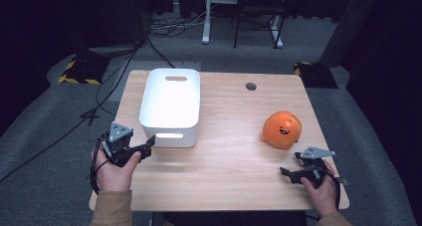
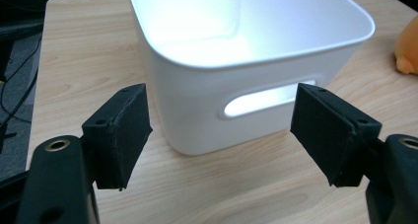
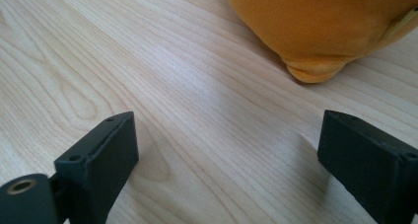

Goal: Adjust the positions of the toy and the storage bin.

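Left claw (image 2: 219,135) spread wide, empty, low over the bench (image 1: 234,156); white bin (image 2: 246,61) just ahead of its jaws, apart. Right claw (image 3: 226,160) spread, empty; orange ball (image 3: 325,21) ahead and slightly right, not touching.
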The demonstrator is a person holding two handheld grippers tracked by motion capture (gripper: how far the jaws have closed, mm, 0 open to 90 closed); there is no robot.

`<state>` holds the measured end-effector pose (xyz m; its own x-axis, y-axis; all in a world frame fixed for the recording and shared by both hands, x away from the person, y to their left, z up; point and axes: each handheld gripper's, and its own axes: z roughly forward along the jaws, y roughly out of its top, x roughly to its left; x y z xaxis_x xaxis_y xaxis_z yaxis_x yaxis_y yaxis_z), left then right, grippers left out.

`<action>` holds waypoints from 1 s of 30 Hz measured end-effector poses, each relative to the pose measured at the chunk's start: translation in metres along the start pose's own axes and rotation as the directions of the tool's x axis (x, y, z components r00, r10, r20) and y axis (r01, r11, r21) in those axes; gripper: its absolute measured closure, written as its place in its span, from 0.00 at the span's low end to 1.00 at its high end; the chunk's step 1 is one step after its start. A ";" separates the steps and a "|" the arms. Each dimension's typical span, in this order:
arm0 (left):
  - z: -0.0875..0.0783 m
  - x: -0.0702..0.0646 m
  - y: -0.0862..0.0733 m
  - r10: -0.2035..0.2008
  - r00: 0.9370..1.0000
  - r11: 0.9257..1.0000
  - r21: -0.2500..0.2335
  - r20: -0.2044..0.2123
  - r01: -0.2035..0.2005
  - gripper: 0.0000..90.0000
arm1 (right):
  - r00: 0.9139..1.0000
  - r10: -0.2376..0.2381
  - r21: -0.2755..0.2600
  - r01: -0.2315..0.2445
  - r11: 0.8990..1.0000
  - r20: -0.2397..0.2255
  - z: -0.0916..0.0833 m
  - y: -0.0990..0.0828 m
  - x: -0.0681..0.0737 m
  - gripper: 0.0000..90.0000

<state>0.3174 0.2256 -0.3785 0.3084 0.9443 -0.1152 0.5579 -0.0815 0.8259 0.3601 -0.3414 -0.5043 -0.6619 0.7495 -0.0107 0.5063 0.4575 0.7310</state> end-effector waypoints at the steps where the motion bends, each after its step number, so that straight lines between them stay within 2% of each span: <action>1: 0.000 0.000 0.001 -0.006 1.000 1.000 -0.003 0.002 0.006 0.26 | 1.000 0.000 0.000 0.000 1.000 0.000 0.000 0.000 0.000 0.09; 6: 0.003 0.001 0.008 -0.030 1.000 0.998 -0.046 0.011 0.030 0.25 | 1.000 0.000 0.000 0.000 1.000 0.000 0.000 0.000 0.000 0.09; 8: 0.003 0.002 0.009 -0.028 1.000 0.998 -0.055 -0.003 0.027 0.25 | 1.000 0.000 0.000 0.000 1.000 0.000 0.000 0.000 0.000 0.09; 9: 0.003 0.005 0.011 -0.018 0.999 0.998 -0.067 -0.038 0.015 0.25 | 1.000 0.000 0.000 0.000 1.000 0.000 0.000 0.000 0.000 0.09; 10: 0.005 0.006 0.012 -0.038 0.999 0.996 -0.079 -0.039 0.035 0.25 | 1.000 0.000 0.000 0.000 1.000 0.000 0.000 0.000 0.000 0.09; 11: 0.005 0.008 0.013 -0.036 0.998 0.996 -0.080 -0.043 0.033 0.25 | 1.000 0.000 0.000 0.000 1.000 0.000 0.000 0.000 0.000 0.09; 13: 0.009 0.012 0.014 -0.063 0.998 0.994 -0.093 -0.027 0.061 0.26 | 1.000 0.000 0.000 0.000 1.000 0.000 0.000 0.000 0.000 0.09; 14: 0.012 0.015 0.015 -0.077 0.997 0.993 -0.096 -0.018 0.075 0.27 | 1.000 0.000 0.000 0.000 1.000 0.000 0.000 0.000 0.000 0.09; 16: 0.016 0.017 0.017 -0.068 0.997 0.993 -0.095 -0.047 0.063 0.27 | 1.000 -0.001 0.000 0.001 1.000 0.000 0.000 0.000 0.000 0.09; 23: 0.034 0.024 0.019 -0.082 0.993 0.991 -0.112 -0.080 0.073 0.30 | 1.000 0.000 0.000 0.000 1.000 0.000 0.000 0.000 0.000 0.09; 26: 0.041 0.025 0.018 -0.091 0.992 0.991 -0.108 -0.085 0.082 0.32 | 1.000 0.000 0.000 0.000 1.000 0.000 0.000 0.000 0.000 0.09; 30: 0.047 0.029 0.015 -0.077 0.992 0.994 -0.084 -0.104 0.069 0.32 | 1.000 0.000 0.000 0.000 1.000 0.000 0.000 0.000 0.000 0.09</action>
<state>0.3710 0.2365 -0.3958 0.1824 0.9758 -0.1208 0.5111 0.0108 0.8595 0.3601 -0.3414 -0.5043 -0.6620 0.7494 -0.0112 0.5060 0.4579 0.7309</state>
